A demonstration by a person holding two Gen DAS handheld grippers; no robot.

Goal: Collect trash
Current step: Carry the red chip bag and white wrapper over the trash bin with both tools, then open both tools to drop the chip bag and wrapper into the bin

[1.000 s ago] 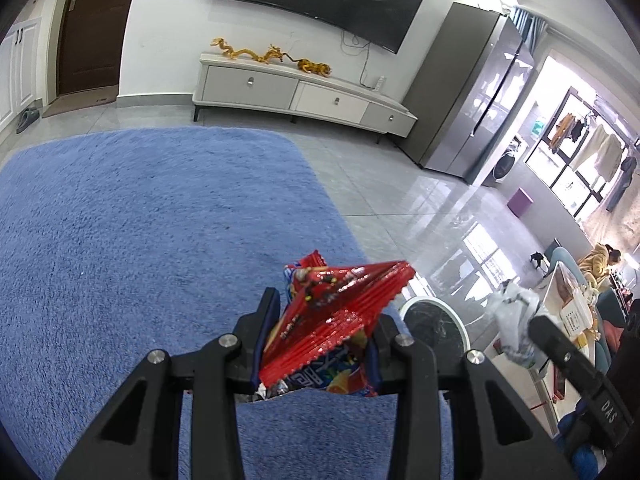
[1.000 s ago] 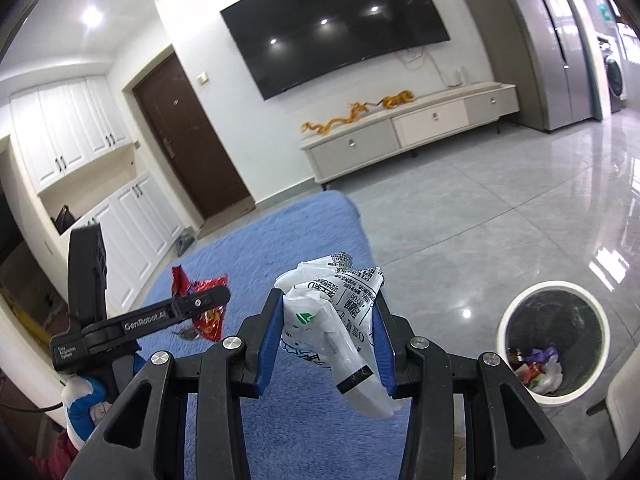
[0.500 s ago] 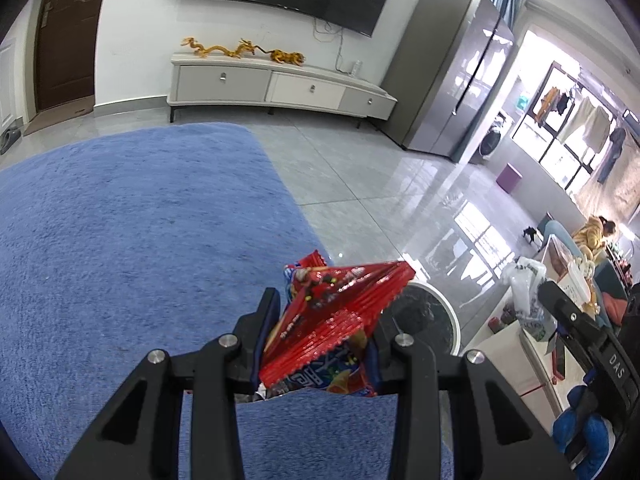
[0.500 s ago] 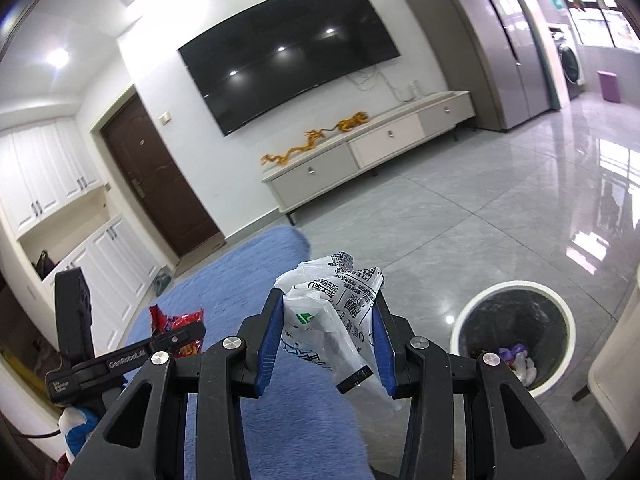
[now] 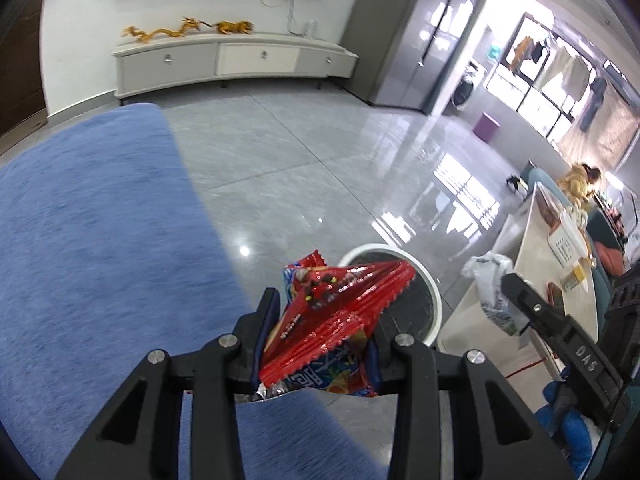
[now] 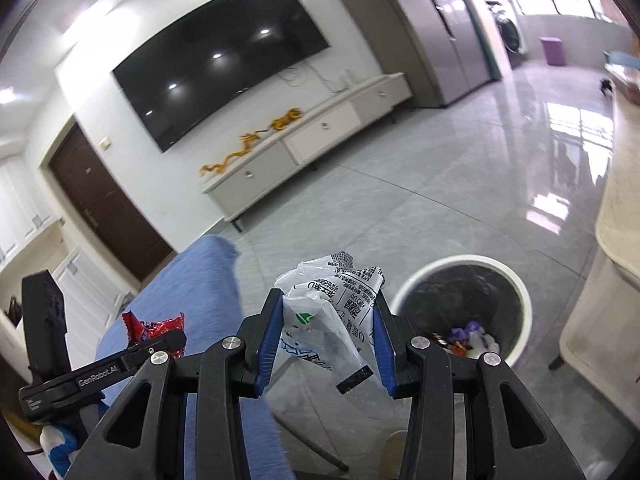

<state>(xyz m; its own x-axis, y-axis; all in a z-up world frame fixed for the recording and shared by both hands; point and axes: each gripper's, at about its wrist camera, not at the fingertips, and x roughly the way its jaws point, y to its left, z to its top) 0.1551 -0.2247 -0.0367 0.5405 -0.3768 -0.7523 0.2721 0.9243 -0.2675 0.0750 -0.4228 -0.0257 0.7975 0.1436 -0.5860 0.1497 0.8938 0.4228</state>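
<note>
Litter (image 6: 466, 334) inside bin (image 6: 412, 292), right view only

left gripper (image 5: 318, 344): jaws clamped | right gripper (image 6: 326, 338): jaws clamped

The red snack wrapper (image 5: 340, 320) is thin, shiny foil-like plastic with a zigzag edge. The white bag (image 6: 336, 320) is soft, crinkly plastic that you can partly see through, with black print on it. The rug (image 5: 100, 240) is blue, fuzzy cloth and looks matt. The floor (image 5: 320, 160) is smooth grey tile, so glossy that the light shows in it like a mirror. The bin (image 6: 516, 296) has a smooth white plastic rim and a black plastic liner inside. The gripper arms are matt black plastic with small shiny metal screws. The fridge (image 5: 420, 40) looks like smooth grey metal.
</note>
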